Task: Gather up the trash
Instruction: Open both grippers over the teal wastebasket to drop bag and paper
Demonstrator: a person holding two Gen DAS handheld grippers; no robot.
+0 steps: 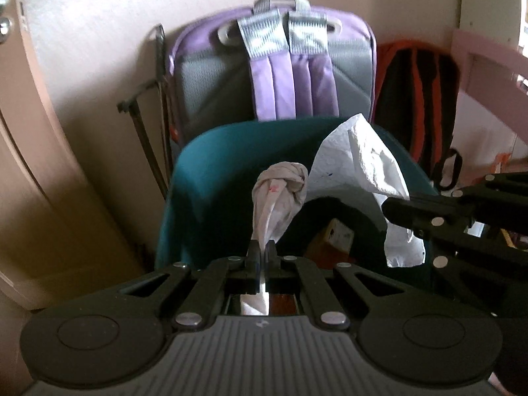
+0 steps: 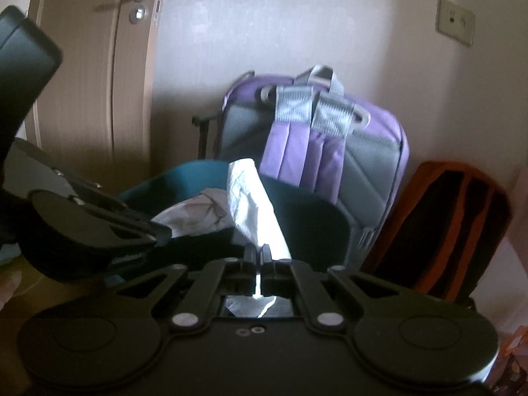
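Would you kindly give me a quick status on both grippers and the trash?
Left gripper shut on knotted grey wad. Right gripper shut on white tissue. Both over teal bin. Nothing in the way.

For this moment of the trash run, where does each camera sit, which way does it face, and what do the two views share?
Left wrist: on the left gripper, shut on a twisted grey-white rag, facing the teal bin; the right gripper enters from the right.
Right wrist: on the right gripper, shut on a crumpled white paper towel, facing the same bin; the left gripper shows at left.
Shared: bin, purple-and-grey backpack, orange-and-black backpack.
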